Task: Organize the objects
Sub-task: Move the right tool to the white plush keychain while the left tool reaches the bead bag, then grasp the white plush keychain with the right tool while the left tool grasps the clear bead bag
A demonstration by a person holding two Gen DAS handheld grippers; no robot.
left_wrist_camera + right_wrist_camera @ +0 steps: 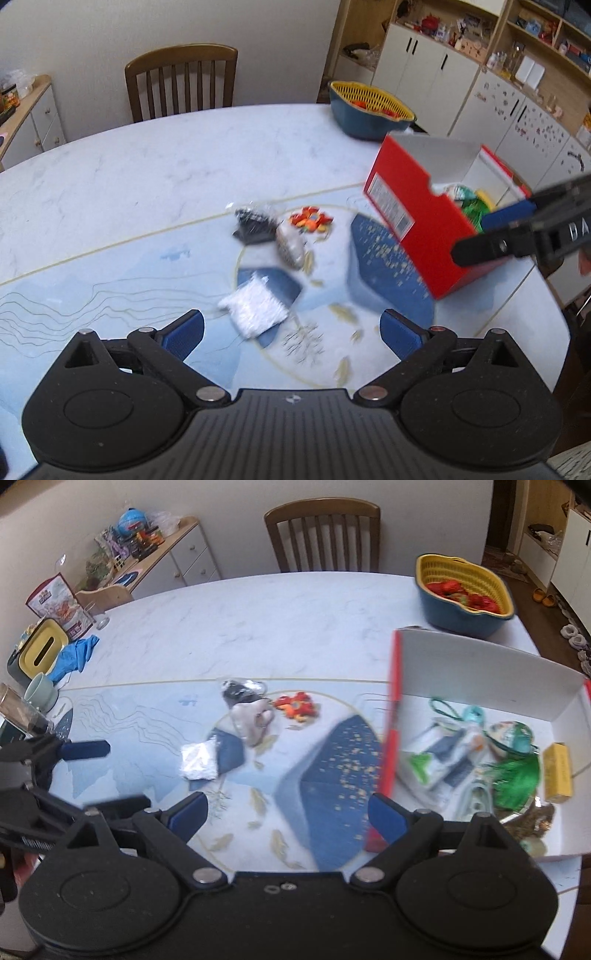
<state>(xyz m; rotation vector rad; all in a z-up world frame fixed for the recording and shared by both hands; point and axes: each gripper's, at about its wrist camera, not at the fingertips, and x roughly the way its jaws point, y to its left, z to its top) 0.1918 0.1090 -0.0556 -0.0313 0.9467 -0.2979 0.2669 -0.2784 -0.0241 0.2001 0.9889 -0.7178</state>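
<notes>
Four small things are still loose on the bench, just beside the red box's outer wall: a white crinkly packet, a pale pouch, a dark bagged item and an orange-red toy. The box already holds several items. The left gripper has its fingers spread wide and empty, the white packet just ahead of them. The right gripper, likewise wide and empty, hangs beside the box wall. This looks like a reach for the next pick; the left should come down around the packet and close.
</notes>
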